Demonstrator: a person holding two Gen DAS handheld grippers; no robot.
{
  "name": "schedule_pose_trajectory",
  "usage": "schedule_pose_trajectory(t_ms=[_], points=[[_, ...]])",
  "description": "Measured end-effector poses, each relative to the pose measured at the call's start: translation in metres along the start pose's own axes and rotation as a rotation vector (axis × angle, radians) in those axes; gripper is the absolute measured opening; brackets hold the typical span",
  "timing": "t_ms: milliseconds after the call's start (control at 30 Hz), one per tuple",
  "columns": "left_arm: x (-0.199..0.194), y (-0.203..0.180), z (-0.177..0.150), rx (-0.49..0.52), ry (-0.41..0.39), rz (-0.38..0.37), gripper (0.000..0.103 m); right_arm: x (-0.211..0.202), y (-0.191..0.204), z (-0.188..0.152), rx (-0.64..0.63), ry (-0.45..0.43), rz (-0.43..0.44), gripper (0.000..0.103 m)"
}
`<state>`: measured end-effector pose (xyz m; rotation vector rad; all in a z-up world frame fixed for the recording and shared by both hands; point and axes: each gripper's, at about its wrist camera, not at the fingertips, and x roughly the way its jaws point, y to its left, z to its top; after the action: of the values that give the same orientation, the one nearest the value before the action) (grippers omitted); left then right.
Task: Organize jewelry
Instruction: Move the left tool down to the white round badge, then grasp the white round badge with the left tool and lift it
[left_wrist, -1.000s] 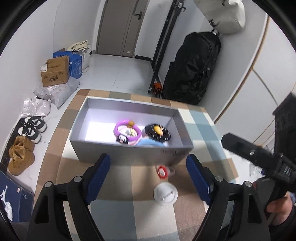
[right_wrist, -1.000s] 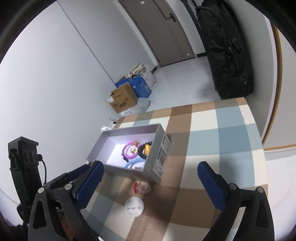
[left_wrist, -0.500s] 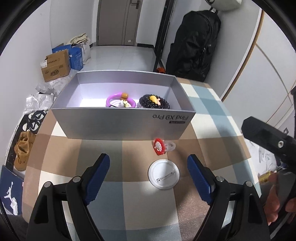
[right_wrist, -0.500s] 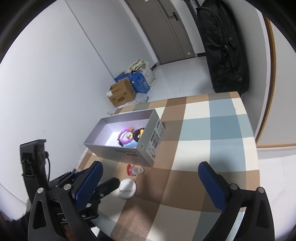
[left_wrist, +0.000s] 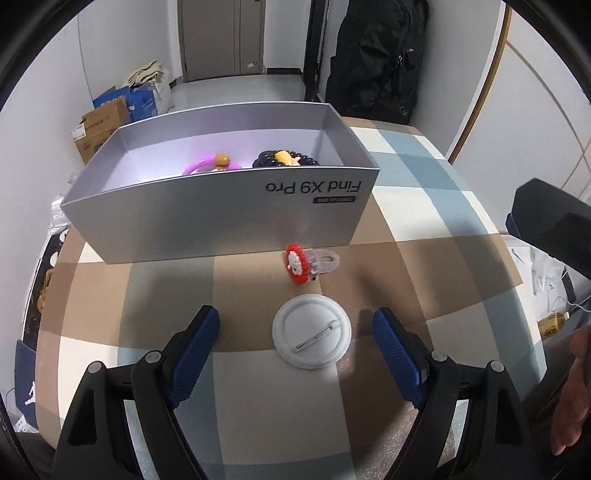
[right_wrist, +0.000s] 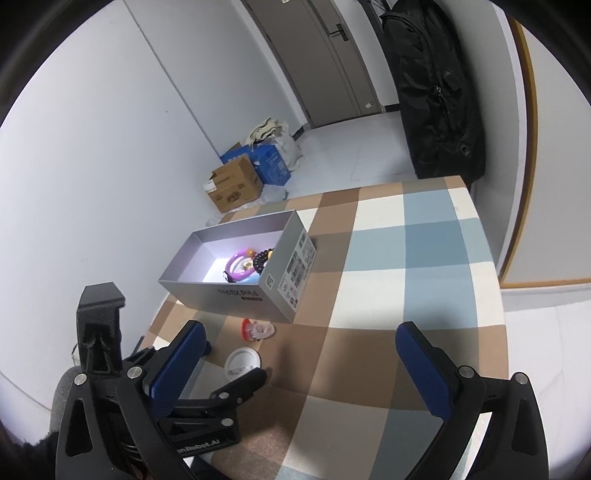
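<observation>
Lowering the spread left tongs (left_wrist: 295, 343) squarely astride the white pin badge (left_wrist: 311, 331), pinching its rim, lifting toward the grey box (left_wrist: 221, 218); right tongs (right_wrist: 303, 362) spread, idle.

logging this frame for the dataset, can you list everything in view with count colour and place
box: 1, silver-grey, open, on the checked table, far side
bracelet: 1, purple, inside the box
beaded bracelet: 1, black with a yellow charm, inside the box, beside the purple one
ring: 1, red-and-white top on a clear band, on the table, just in front of the box
pin badge: 1, white, pin side up, on the table, between the left gripper's fingers
table: 1, brown, blue and cream checks
cardboard box: 1, brown, on the floor by the wall
blue box: 1, behind the cardboard one
black bag: 1, standing against the wall
left gripper: black with blue pads, open, over the badge
right gripper: same colours, open, empty
</observation>
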<state>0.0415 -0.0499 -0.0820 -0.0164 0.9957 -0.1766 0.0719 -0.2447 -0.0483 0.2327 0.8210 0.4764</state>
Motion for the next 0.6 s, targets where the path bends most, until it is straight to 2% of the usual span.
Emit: schedule_pose_trajectory(t_ms=[100,167,300,333,367,467,600], points=[[-0.003,-0.001,0.000,0.009,-0.008,0.024,0.060,0.000,-0.001,-0.001,0.008,-0.004,-0.013,0.103],[-0.004,0.000,0.000,0.005,-0.012,0.016,0.036,-0.001,-0.004,-0.002,0.021,-0.003,-0.025,0.103],[-0.005,0.003,0.001,-0.005,-0.013,0.001,0.032,-0.002,-0.009,-0.003,0.047,-0.001,-0.041,0.103],[-0.007,0.006,0.002,-0.014,-0.020,-0.002,0.024,-0.002,-0.010,-0.004,0.052,0.001,-0.045,0.103],[-0.007,0.009,0.004,-0.026,-0.016,-0.014,0.001,-0.002,-0.010,-0.005,0.054,0.002,-0.048,0.103],[-0.004,0.018,0.006,-0.070,0.004,-0.060,0.001,-0.002,-0.010,-0.009,0.057,0.009,-0.063,0.103],[-0.005,0.015,0.006,-0.044,0.002,-0.056,0.001,0.000,-0.007,-0.013,0.050,0.024,-0.071,0.103]])
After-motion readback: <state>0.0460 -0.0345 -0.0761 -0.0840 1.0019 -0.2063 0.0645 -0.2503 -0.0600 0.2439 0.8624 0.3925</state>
